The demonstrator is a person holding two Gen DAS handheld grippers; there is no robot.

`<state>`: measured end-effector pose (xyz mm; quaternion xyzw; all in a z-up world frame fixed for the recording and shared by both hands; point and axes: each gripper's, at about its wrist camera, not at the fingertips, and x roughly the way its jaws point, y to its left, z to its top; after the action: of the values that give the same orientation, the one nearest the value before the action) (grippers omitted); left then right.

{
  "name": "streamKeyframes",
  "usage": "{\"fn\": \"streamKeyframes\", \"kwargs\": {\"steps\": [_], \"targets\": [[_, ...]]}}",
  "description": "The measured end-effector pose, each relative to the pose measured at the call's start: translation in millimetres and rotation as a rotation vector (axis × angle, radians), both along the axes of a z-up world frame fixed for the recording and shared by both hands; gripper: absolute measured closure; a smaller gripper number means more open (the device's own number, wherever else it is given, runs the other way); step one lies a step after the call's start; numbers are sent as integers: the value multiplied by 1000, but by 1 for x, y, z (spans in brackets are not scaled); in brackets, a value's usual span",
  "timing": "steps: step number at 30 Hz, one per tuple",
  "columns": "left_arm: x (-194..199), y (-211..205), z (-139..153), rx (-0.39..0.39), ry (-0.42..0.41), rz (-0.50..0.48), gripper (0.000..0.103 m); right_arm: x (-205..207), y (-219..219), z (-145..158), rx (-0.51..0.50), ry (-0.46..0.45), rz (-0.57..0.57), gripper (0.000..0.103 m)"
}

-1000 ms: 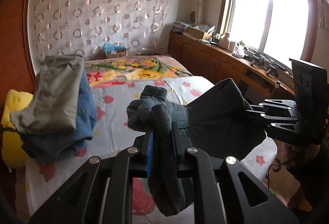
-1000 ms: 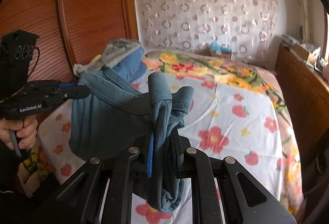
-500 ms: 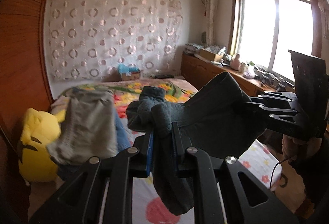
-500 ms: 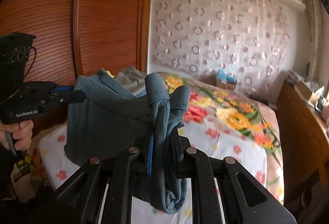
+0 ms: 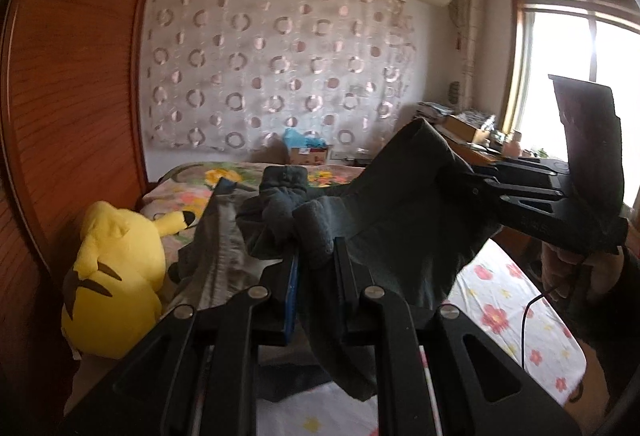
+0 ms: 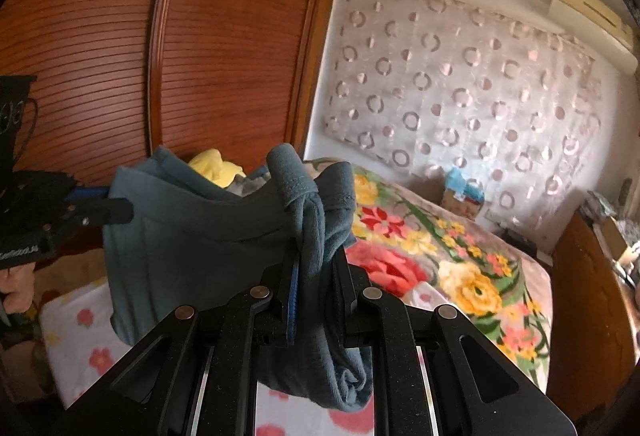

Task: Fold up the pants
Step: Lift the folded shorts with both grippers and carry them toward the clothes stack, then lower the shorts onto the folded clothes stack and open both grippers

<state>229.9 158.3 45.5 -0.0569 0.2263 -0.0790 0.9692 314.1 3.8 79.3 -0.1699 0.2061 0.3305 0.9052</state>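
Lifted higher since a second ago: dark teal knit pants (image 6: pixel 192 248), clear of the floral-sheeted bed (image 6: pixel 472 276). Stretched sideways between left gripper (image 5: pixel 314 268) and right gripper (image 6: pixel 314 276), each clamped nearly closed on bunched cloth. Both equally near.

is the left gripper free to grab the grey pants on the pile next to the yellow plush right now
Probably not. The left gripper is shut on the dark teal pants, which the right gripper also clamps. The grey pants lie just beyond and to the left of its fingers, beside the yellow plush, so it would have to let go first.
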Motion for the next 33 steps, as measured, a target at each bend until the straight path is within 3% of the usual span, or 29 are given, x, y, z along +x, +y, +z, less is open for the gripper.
{"fn": "streamKeyframes", "kwargs": {"steps": [7, 12, 21, 22, 24, 26, 29, 33], "targets": [[12, 23, -22, -12, 16, 87, 91, 48, 48, -13, -20, -16, 86, 92], [13, 36, -49, -25, 73, 152, 90, 78, 92, -31, -48, -9, 155, 92], [15, 42, -63, -29, 101, 215, 87, 101, 148, -56, -72, 35, 203, 91], [14, 44, -64, -32, 100, 226, 86, 101, 150, -56, -63, 42, 203, 89], [13, 45, -65, -45, 102, 228, 84, 103, 147, -53, -44, 47, 184, 71], [13, 45, -67, -54, 111, 233, 79, 105, 140, -50, -10, 64, 166, 60], [12, 45, -68, -59, 114, 228, 69, 103, 126, -46, 32, 99, 166, 59], [13, 42, -71, -28, 137, 228, 65, 98, 106, -46, 66, 161, 175, 59]]}}
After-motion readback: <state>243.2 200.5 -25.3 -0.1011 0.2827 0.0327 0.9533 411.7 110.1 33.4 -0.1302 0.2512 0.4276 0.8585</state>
